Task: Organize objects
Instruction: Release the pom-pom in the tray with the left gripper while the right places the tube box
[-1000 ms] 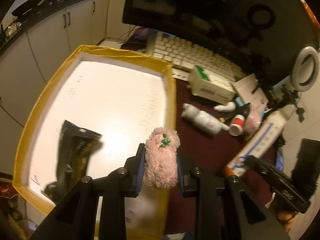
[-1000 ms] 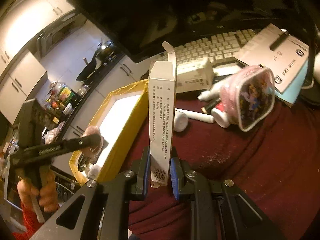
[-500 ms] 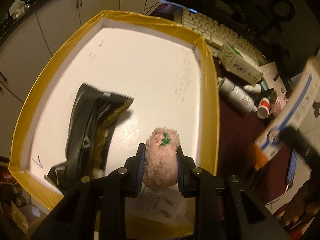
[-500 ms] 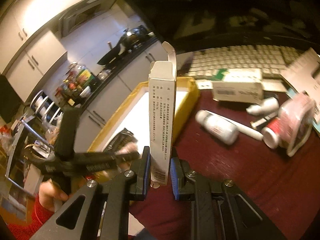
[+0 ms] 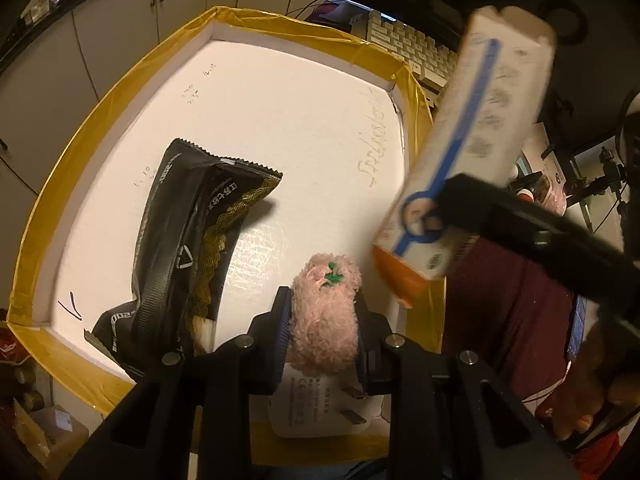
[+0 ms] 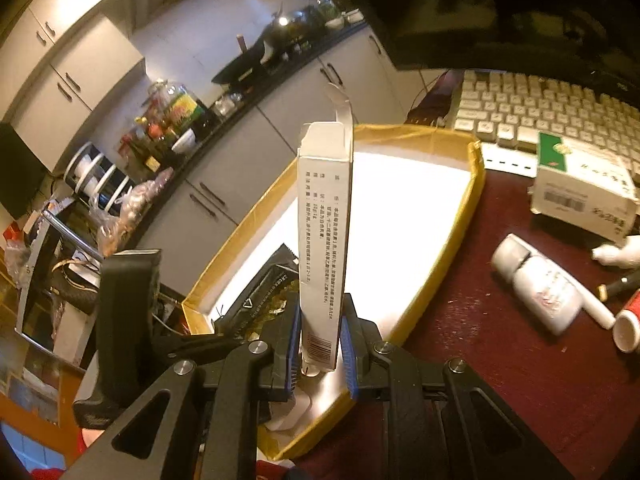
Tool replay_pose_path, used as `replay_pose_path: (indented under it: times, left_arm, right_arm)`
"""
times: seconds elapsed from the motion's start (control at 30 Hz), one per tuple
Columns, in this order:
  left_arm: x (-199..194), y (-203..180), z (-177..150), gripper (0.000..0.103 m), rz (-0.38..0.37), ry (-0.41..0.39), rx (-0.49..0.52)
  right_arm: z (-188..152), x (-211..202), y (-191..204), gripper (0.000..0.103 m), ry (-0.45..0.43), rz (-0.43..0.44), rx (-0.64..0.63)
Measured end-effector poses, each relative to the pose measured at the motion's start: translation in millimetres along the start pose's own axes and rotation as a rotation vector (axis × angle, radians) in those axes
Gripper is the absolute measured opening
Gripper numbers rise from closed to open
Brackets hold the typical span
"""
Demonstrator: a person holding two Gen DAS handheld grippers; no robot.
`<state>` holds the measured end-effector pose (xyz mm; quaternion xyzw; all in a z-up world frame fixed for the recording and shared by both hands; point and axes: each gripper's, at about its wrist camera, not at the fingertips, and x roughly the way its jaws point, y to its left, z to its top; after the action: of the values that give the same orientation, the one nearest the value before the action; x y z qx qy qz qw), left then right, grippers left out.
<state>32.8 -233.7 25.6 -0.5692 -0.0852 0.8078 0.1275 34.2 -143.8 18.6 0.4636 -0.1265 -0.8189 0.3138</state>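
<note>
My left gripper (image 5: 322, 322) pinches the pink plush (image 5: 325, 312) above the tray (image 5: 120, 88); right gripper (image 6: 320, 344) clamps the slim carton (image 6: 324, 240).

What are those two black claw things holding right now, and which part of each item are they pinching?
The left gripper pinches a fluffy pink toy around its lower body. The right gripper clamps a tall narrow carton at its bottom end, by the barcode.
</note>
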Motion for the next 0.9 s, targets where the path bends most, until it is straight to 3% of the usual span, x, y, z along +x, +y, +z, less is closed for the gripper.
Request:
replay_pose_path:
  times: [0.23,0.43,0.67,0.8,0.9]
  left_arm:
    - [0,4,0,0.027,-0.024,-0.004,-0.006]
    - [0,7,1,0.027,-0.039,-0.004,-0.018]
    - [-6,13,4,0.027,-0.005,-0.026,-0.043]
    - [-3,7,5,0.028,-0.004,-0.021,-0.030]
    - [-4,5,5,0.037,0.001,-0.020,-0.031]
  right_arm:
    - [-5,31,-6,0.020,0.109,-0.080,-0.002]
    - [-4,31,-6,0.020,0.121,-0.077,0.005]
    - [-11,21,-10,0.020,0.197,-0.012,0.071]
    - [-12,18,-12,0.022,0.177,-0.020,0.090]
    - [-12,10,-11,0.034,0.135,-0.014,0.092]
